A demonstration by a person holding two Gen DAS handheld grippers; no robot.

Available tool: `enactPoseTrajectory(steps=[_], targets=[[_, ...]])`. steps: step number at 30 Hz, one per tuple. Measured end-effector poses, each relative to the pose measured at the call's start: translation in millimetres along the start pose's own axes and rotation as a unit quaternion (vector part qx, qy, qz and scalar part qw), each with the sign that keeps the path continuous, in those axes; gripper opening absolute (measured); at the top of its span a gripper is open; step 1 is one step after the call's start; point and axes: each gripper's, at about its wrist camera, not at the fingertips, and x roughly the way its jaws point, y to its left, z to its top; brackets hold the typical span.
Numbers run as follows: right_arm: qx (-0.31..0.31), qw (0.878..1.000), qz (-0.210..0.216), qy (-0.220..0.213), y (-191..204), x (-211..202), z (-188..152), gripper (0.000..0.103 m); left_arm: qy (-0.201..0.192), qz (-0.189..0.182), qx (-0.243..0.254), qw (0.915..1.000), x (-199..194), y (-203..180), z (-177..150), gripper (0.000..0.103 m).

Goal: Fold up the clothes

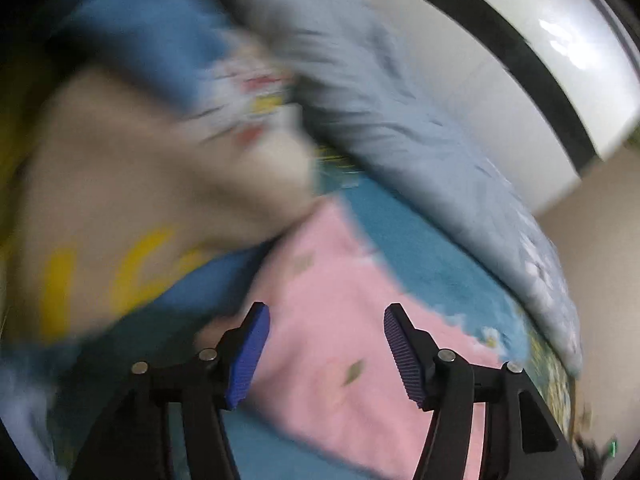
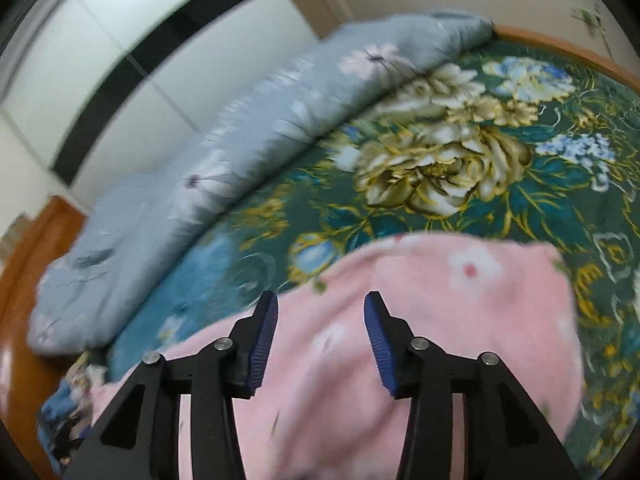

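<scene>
The bed (image 2: 460, 184) fills both views under a dark green floral cover; a long grey-blue quilt (image 2: 224, 148) lies rolled along its far side beside the white wardrobe (image 2: 120, 60); a pink flowered garment (image 2: 420, 320) lies spread on the cover just ahead of both tools, its far edge rounded over, though blur hides whether that is a made fold or a loose lie; a beige garment with yellow letters (image 1: 120, 208) and a blue printed one (image 1: 168, 48) lie heaped to the left. The left claw (image 1: 326, 354) stands apart over the pink cloth with nothing between its blue pads; the right claw (image 2: 320, 344) is likewise apart and empty above the same cloth.

Such a lie fits either a garment laid out for folding or one just let go after a fold, so the stage is not settled. To my judgement, any fold here goes well if each claw bites a single layer right at an edge or corner, both at matching height, and carries it over low and level so the soft fleece does not drag or bunch on the plush cover.

The left wrist view alone shows the heap of other clothes; the right wrist view alone shows the pink garment's far edge, the open cover beyond it and the wooden bed frame (image 2: 568, 46).
</scene>
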Motion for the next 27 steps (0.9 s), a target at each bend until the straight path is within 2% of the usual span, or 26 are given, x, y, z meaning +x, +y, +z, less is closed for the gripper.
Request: enactPoseTrajectory(steps=[1,3,5,7,10,12,14,18,19,20,21,22,23,24,26,27], targets=[[0.001,1.0,0.014,-0.006,-4,-16,-14,0.055,0.013,-0.009,-0.015,0.9998,5,9,-8,0.064],[0.009,0.999,0.034,-0.003,-16,-38,-41,0.057,0.04,-0.028,-0.044,0.9978,14,26,-24,0.064],[0.031,0.999,0.035,0.015,-36,-53,-68,0.058,0.064,-0.049,-0.07,0.9943,21,39,-36,0.064],[0.07,0.996,0.036,0.039,-61,-60,-89,0.061,0.084,-0.085,-0.086,0.9891,27,41,-42,0.064],[0.15,0.986,0.052,0.041,-102,-65,-115,0.068,0.109,-0.126,-0.095,0.9814,39,37,-46,0.064],[0.182,0.981,0.052,0.035,-117,-59,-119,0.07,0.101,-0.115,-0.098,0.9833,46,34,-44,0.064],[0.219,0.973,0.071,0.031,-126,-45,-119,0.07,0.093,-0.104,-0.101,0.985,54,30,-42,0.064],[0.252,0.963,0.098,-0.006,-124,-27,-107,0.07,0.074,-0.076,-0.1,0.9892,57,25,-34,0.062],[0.26,0.961,0.093,-0.013,-124,-24,-104,0.07,0.069,-0.069,-0.1,0.9901,58,24,-32,0.059],[0.267,0.96,0.087,-0.02,-124,-20,-100,0.069,0.065,-0.062,-0.1,0.9909,59,22,-30,0.042],[0.274,0.958,0.081,-0.027,-124,-17,-96,0.058,0.06,-0.055,-0.1,0.9917,60,21,-28,0.03],[0.281,0.956,0.075,-0.034,-124,-13,-93,0.043,0.055,-0.048,-0.1,0.9923,61,20,-26,0.021],[0.281,0.957,0.065,-0.034,-124,-12,-87,0.034,0.05,-0.042,-0.099,0.9929,61,18,-24,0.017],[0.279,0.958,0.061,-0.037,-125,-11,-80,0.02,0.047,-0.038,-0.095,0.9936,59,13,-23,0.016],[0.267,0.961,0.055,-0.049,-129,-23,-55,0.014,0.039,-0.033,-0.087,0.9949,53,4,-20,0.014],[0.261,0.962,0.051,-0.055,-131,-28,-42,0.013,0.032,-0.048,-0.079,0.9952,41,-4,-18,0.013]])
